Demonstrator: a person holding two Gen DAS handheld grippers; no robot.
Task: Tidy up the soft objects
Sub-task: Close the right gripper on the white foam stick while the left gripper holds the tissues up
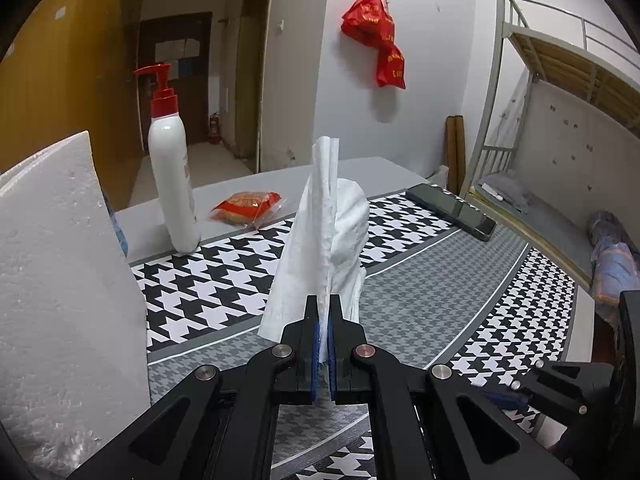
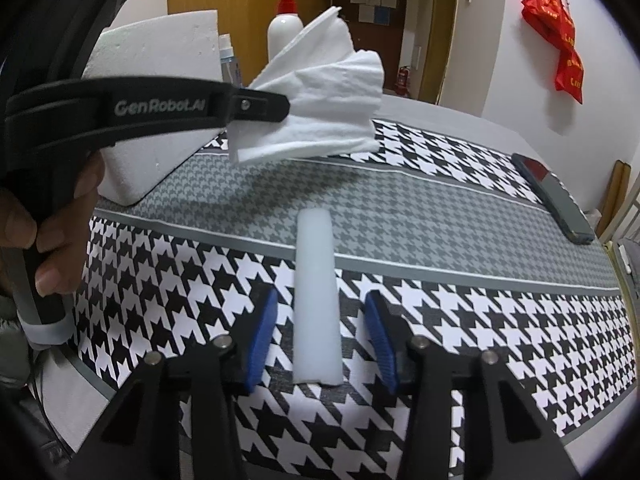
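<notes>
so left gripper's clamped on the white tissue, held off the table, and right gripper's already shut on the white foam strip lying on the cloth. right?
Not quite. In the right wrist view the right gripper is open: the foam strip lies between its blue pads with a gap on both sides. The rest holds: the left gripper is clamped on the white tissue, held off the table.
</notes>
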